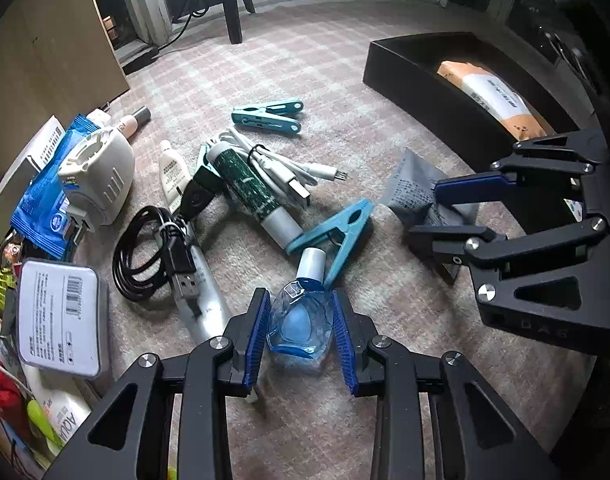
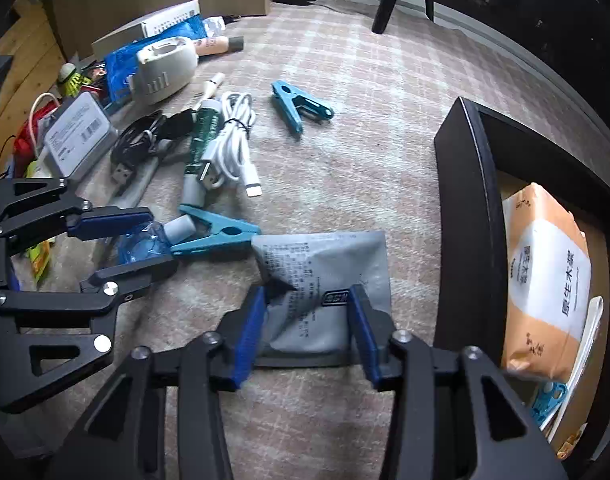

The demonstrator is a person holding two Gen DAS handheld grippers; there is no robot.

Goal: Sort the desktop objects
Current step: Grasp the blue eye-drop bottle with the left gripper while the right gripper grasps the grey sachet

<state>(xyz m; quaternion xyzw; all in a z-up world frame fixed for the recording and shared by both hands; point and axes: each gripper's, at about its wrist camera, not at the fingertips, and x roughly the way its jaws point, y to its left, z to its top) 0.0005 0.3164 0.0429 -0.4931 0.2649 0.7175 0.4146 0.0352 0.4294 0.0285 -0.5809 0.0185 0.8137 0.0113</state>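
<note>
While most of the clutter waits on the table (image 2: 365, 128), both grippers are down among it at once. The left gripper (image 1: 301, 330) has its fingers clamped on the blue bottle (image 1: 299, 320) — pads pressed against both sides of the clear body, white cap pointing away. From the right wrist view the same grip shows side on, the bottle (image 2: 145, 242) sitting between the blue pads with a teal clip (image 2: 217, 234) lying just beside its cap.

Over on the right, the right gripper (image 2: 305, 328) straddles the grey sachet (image 2: 325, 272). The foil is crumpled between the fingers and both pads look to be touching its edges, so I read that as a grip closing on the packet, though it lies on the table, not yet lifted.

How far along? Early, I'd say. The black box (image 2: 461, 220) at the right holds a tan tissue pack (image 2: 545, 280), something white under it and a teal clip in the corner — that is all that looks sorted. Left out: a second teal clip (image 2: 301, 106), the white cable (image 2: 233, 140), the black cable (image 1: 149, 256), the green tube (image 1: 253, 192), the cream gadget (image 1: 97, 176), the blue wipes pack (image 1: 45, 208) and the grey tin (image 1: 59, 318), plus more at the left edge. Bottle and sachet look like the next two to go.
</note>
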